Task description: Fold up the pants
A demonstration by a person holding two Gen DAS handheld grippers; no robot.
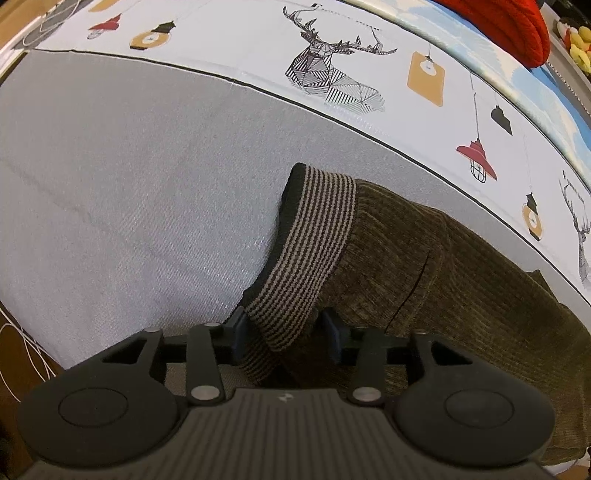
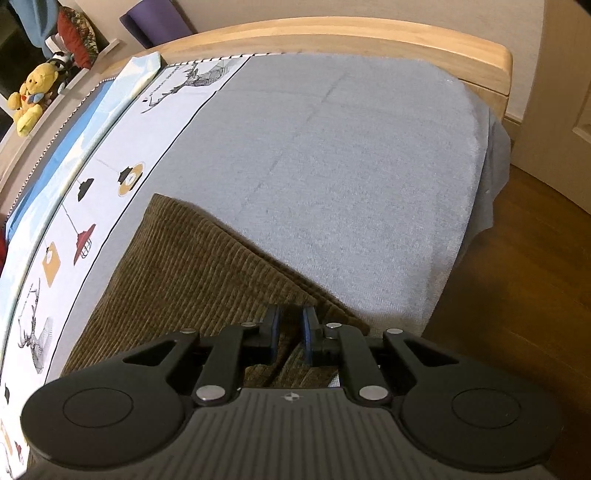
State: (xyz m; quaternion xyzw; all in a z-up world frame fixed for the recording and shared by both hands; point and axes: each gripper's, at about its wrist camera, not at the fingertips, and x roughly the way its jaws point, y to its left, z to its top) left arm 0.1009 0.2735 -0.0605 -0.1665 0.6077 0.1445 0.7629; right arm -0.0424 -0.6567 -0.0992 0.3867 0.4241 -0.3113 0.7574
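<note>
Olive-brown corduroy pants lie on a grey bed cover. Their striped brown-and-black waistband runs from the middle of the left wrist view down between the fingers of my left gripper, whose jaws stand fairly wide around the band. In the right wrist view the pants spread left and forward, and my right gripper is nearly closed on a fold of the corduroy at their near edge.
A white sheet printed with deer and lamps borders the grey cover. A red knit item lies at the far right. A wooden bed frame, a wooden floor and a yellow plush toy surround the bed.
</note>
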